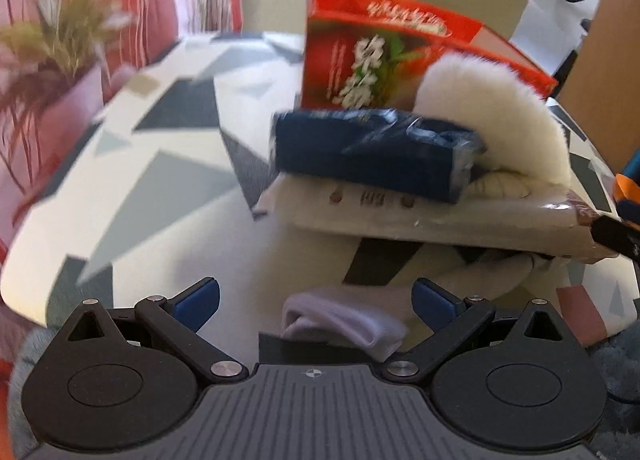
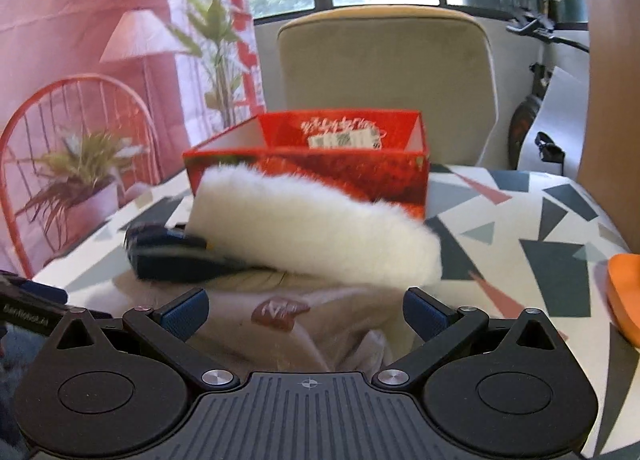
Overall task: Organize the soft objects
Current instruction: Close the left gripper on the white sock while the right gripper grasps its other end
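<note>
An open red box [image 1: 384,56] [image 2: 344,164] stands at the back of the patterned table. In front of it a white fluffy piece [image 1: 496,112] [image 2: 320,232] and a dark blue wrapped pack [image 1: 372,152] [image 2: 176,256] lie on a cream plastic-wrapped pack [image 1: 420,212] [image 2: 280,324]. A rolled pale sock [image 1: 344,324] lies between the fingers of my open left gripper [image 1: 316,300]. My right gripper [image 2: 306,312] is open over the cream pack, touching nothing. The right gripper's edge shows in the left wrist view [image 1: 624,220].
A beige chair back [image 2: 384,72] stands behind the table [image 2: 540,220]. A potted plant [image 2: 84,180] and a red wire chair [image 2: 48,112] are at the left. An orange object [image 2: 624,292] lies at the table's right edge.
</note>
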A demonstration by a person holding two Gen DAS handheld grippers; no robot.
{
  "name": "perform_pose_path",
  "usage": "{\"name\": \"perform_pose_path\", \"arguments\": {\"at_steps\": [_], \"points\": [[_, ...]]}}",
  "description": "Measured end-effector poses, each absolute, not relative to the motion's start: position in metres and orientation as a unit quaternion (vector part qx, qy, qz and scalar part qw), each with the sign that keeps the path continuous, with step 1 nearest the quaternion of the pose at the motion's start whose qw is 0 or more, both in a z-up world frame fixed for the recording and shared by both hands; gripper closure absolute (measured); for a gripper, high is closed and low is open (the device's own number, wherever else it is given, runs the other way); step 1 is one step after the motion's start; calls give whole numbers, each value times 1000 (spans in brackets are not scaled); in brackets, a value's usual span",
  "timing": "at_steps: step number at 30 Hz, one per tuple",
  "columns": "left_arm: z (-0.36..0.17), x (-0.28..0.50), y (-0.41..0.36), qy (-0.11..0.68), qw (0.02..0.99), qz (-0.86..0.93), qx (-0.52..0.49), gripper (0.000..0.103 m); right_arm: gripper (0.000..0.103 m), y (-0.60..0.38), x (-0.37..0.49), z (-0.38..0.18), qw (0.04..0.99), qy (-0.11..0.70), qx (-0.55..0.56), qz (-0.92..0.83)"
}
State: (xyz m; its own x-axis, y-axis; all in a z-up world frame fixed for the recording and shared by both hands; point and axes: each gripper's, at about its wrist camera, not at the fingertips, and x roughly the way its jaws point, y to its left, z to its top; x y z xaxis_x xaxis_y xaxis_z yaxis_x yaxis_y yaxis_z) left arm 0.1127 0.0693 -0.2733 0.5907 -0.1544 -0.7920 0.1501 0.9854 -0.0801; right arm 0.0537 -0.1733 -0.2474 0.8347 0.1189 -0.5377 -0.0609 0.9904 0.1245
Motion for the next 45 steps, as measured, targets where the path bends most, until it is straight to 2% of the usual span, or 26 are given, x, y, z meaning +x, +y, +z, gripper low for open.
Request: {"name": "perform_pose_path", "arguments": {"at_steps": [4, 13, 17, 22, 24, 26, 40, 45], "points": [[-284, 116, 72, 472, 879, -72, -5, 10, 0, -175, 54, -259, 948, 311, 44, 51], [-294, 121, 67, 488, 869, -77, 13, 10, 2, -177, 66, -292, 932, 358, 30, 40], [-295, 121, 67, 490, 868, -78, 14, 10, 10, -173, 73, -302, 930, 366, 10, 39], [-296, 119, 64, 494, 866, -76, 26, 10, 20, -188, 79, -305, 931, 361, 49, 21], [-295, 118, 63, 494, 866, -76, 29, 10, 30, -193, 80, -308, 928, 367, 63, 17], [-295, 117, 63, 495, 865, -76, 30, 10, 35, -198, 81, -312, 924, 375, 74, 17], [-298, 119, 61, 502, 860, -81, 37, 10, 32, -187, 90, -318, 918, 395, 41, 23], [-298, 119, 60, 504, 859, -82, 39, 9, 41, -201, 90, -318, 920, 387, 64, -4]]}}
